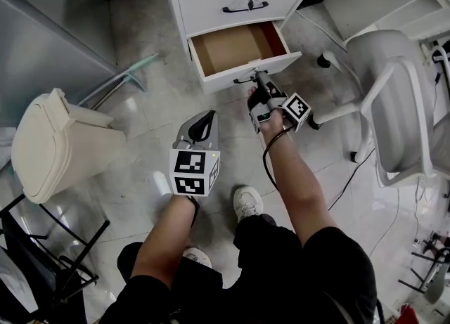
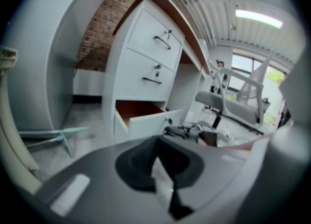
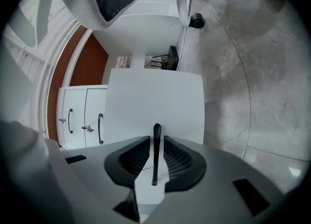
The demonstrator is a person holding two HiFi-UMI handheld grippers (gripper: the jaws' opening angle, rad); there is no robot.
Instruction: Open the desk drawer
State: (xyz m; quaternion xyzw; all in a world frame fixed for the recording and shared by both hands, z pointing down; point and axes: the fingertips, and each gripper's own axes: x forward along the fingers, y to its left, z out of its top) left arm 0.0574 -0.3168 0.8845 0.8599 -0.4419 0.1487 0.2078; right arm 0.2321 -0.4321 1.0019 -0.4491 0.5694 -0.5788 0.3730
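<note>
The white desk's bottom drawer (image 1: 211,47) stands pulled out, its brown inside bare. Its black handle (image 1: 244,79) lies between the jaws of my right gripper (image 1: 259,81), which points level at the drawer front (image 3: 155,101). In the right gripper view the handle (image 3: 156,150) runs down the gap with a thin space on each side, so the pads do not press it: the right gripper (image 3: 156,143) is open. My left gripper (image 1: 209,115) hangs lower left of the drawer, apart from it, tips together and holding nothing. It (image 2: 156,143) faces the open drawer (image 2: 146,121).
Two closed drawers (image 1: 239,3) sit above the open one. A white office chair (image 1: 394,105) stands at the right, a cream lidded bin (image 1: 56,143) at the left, and a black rack (image 1: 42,259) at the lower left. The person's shoe (image 1: 247,202) is on the floor below the grippers.
</note>
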